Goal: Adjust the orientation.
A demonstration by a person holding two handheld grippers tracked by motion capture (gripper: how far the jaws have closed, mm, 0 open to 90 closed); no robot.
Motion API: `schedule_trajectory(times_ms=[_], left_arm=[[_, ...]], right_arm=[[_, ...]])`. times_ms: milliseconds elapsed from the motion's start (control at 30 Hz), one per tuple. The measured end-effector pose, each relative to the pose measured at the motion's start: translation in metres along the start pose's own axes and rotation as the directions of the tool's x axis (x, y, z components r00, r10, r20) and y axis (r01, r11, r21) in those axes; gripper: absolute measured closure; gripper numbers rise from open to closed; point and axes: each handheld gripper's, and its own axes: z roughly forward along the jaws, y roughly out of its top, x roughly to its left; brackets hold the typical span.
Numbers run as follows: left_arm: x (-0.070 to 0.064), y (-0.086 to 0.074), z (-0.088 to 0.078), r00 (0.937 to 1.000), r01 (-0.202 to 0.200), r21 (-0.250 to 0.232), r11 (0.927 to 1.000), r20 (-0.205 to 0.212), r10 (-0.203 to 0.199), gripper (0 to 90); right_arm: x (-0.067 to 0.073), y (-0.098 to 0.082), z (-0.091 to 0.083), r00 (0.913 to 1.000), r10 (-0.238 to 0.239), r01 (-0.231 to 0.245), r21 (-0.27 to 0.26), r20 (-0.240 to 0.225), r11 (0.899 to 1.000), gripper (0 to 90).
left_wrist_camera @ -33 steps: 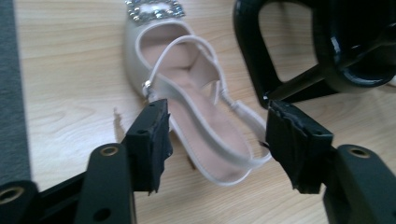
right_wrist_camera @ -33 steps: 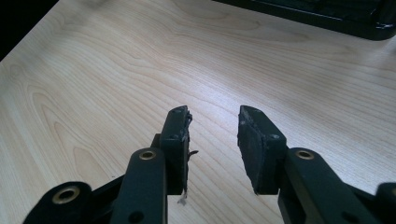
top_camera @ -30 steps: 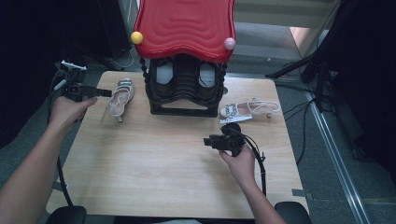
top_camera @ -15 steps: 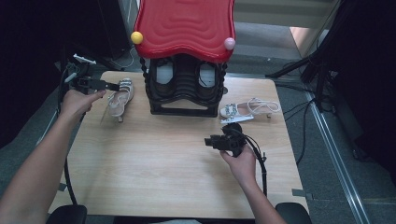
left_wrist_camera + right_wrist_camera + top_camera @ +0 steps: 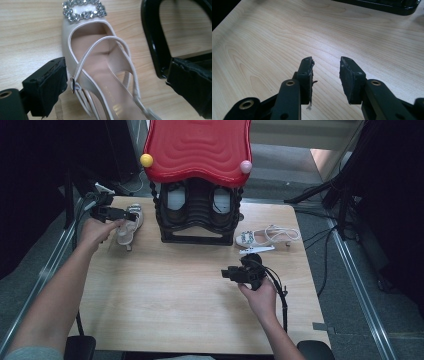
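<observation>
A cream heeled sandal [image 5: 129, 226] with a rhinestone buckle [image 5: 83, 10] lies on the wooden table [image 5: 165, 295], left of a black shoe rack [image 5: 195, 227]. My left gripper [image 5: 123, 214] has reached it. Its jaws have just been opening and now straddle the sandal [image 5: 97, 72]. The pads [image 5: 48, 85] stand wide on either side of the shoe and are clear of it. The matching sandal [image 5: 267, 236] lies right of the rack. My right gripper [image 5: 231, 273] rests low over the table in front of that sandal, open, with only bare wood between its pads [image 5: 325, 66].
The rack has a wavy red top [image 5: 197, 147] with a yellow knob [image 5: 146, 160] and a pink knob [image 5: 245, 166], and shoes sit inside it. One rack foot [image 5: 152, 40] stands close to the left gripper's right jaw. Cables [image 5: 345, 195] and dark stands surround the table.
My left hand has moved right and down from the table's left corner onto the cream sandal, and its jaws have spread wider. The right hand has stayed put.
</observation>
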Motion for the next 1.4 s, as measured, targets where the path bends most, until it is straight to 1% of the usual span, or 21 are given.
schedule_trajectory(times_ms=[67, 100, 167, 200, 267, 333, 367, 467, 533, 600, 633, 667, 700, 800, 900, 967, 1033, 1133, 1267, 1333, 1400], left_arm=[[0.002, -0.002, 0.008, 1.0000, -0.007, 0.015, 0.9999, -0.006, 0.007, 3.0], [0.004, -0.002, 0.011, 0.9998, -0.014, 0.038, 0.9992, -0.010, 0.015, 2.5], [0.007, -0.006, 0.019, 0.9999, 0.012, 0.049, 0.9987, -0.012, -0.011, 2.1], [0.010, -0.007, 0.022, 0.9998, 0.012, 0.075, 0.9971, -0.014, -0.011, 2.0], [0.011, -0.009, 0.028, 0.9988, 0.037, 0.071, 0.9968, -0.033, -0.035, 1.6], [0.013, -0.010, 0.031, 0.9982, 0.057, 0.068, 0.9960, -0.023, -0.056, 1.6], [0.013, -0.011, 0.033, 0.9979, 0.060, 0.084, 0.9947, -0.029, -0.057, 1.6], [0.013, -0.013, 0.042, 0.9961, 0.078, 0.096, 0.9923, -0.049, -0.073, 1.7], [0.014, -0.015, 0.045, 0.9953, 0.088, 0.086, 0.9924, -0.046, -0.085, 1.7], [0.015, -0.017, 0.047, 0.9957, 0.087, 0.101, 0.9910, -0.039, -0.084, 1.8], [0.015, -0.017, 0.048, 0.9956, 0.090, 0.104, 0.9905, -0.034, -0.087, 2.0], [0.015, -0.017, 0.048, 0.9958, 0.087, 0.109, 0.9902, -0.040, -0.083, 3.1], [0.013, -0.017, 0.049, 0.9950, 0.094, 0.091, 0.9914, -0.045, -0.090, 3.3], [0.013, -0.018, 0.049, 0.9949, 0.091, 0.083, 0.9924, -0.051, -0.087, 6.1], [0.012, -0.019, 0.048, 0.9946, 0.078, 0.085, 0.9933, -0.075, -0.072, 10.6], [0.009, -0.018, 0.049, 0.9922, 0.091, 0.079, 0.9927, -0.093, -0.083, 11.1], [0.008, -0.018, 0.049, 0.9916, 0.084, 0.088, 0.9926, -0.106, -0.074, 12.3], [0.008, -0.017, 0.048, 0.9898, 0.099, 0.096, 0.9904, -0.112, -0.089, 15.3], [0.006, -0.017, 0.048, 0.9866, 0.110, 0.101, 0.9888, -0.132, -0.096, 17.4], [0.006, -0.017, 0.049, 0.9869, 0.108, 0.101, 0.9890, -0.131, -0.095, 17.4], [0.006, -0.018, 0.049, 0.9889, 0.094, 0.101, 0.9904, -0.124, -0.082, 16.0]], right_arm=[[0.000, -0.001, 0.000, 1.0000, 0.000, 0.000, -0.001, 0.002, 1.000, 64.0], [0.000, -0.002, -0.001, 1.0000, 0.005, -0.005, 0.000, 0.002, 1.000, 63.9], [-0.001, -0.003, -0.002, 1.0000, 0.005, -0.005, -0.003, 0.008, 1.000, 64.0], [-0.002, -0.004, -0.002, 0.9999, 0.006, -0.006, -0.004, 0.008, 1.000, 63.9], [-0.003, -0.005, -0.004, 0.9998, 0.013, -0.013, -0.003, 0.014, 1.000, 63.9], [-0.003, -0.006, -0.005, 0.9997, 0.017, -0.017, -0.007, 0.017, 1.000, 64.0], [-0.003, -0.007, -0.005, 0.9997, 0.018, -0.017, -0.005, 0.020, 1.000, 63.9], [-0.004, -0.008, -0.007, 0.9994, 0.023, -0.023, -0.008, 0.024, 1.000, 63.9], [-0.005, -0.009, -0.008, 0.9993, 0.027, -0.026, -0.010, 0.028, 1.000, 63.9], [-0.005, -0.010, -0.009, 0.9991, 0.031, -0.030, -0.012, 0.030, 0.999, 63.9], [-0.005, -0.011, -0.009, 0.9991, 0.029, -0.028, -0.012, 0.032, 1.000, 63.9], [-0.006, -0.011, -0.009, 0.9990, 0.029, -0.029, -0.012, 0.033, 1.000, 63.9], [-0.006, -0.011, -0.009, 0.9990, 0.030, -0.030, -0.013, 0.032, 0.999, 63.9], [-0.005, -0.011, -0.009, 0.9991, 0.029, -0.028, -0.012, 0.032, 1.000, 63.7], [-0.005, -0.011, -0.007, 0.9992, 0.026, -0.026, -0.009, 0.030, 1.000, 63.6], [-0.004, -0.010, -0.007, 0.9992, 0.025, -0.025, -0.006, 0.031, 1.000, 63.6], [-0.004, -0.010, -0.007, 0.9993, 0.022, -0.022, -0.007, 0.030, 1.000, 63.5], [-0.004, -0.010, -0.007, 0.9992, 0.023, -0.023, -0.007, 0.032, 1.000, 63.4], [-0.004, -0.010, -0.006, 0.9991, 0.023, -0.023, -0.004, 0.034, 1.000, 63.2], [-0.004, -0.010, -0.006, 0.9992, 0.022, -0.022, -0.005, 0.033, 1.000, 63.1], [-0.004, -0.010, -0.006, 0.9992, 0.021, -0.021, -0.006, 0.033, 1.000, 63.1]])
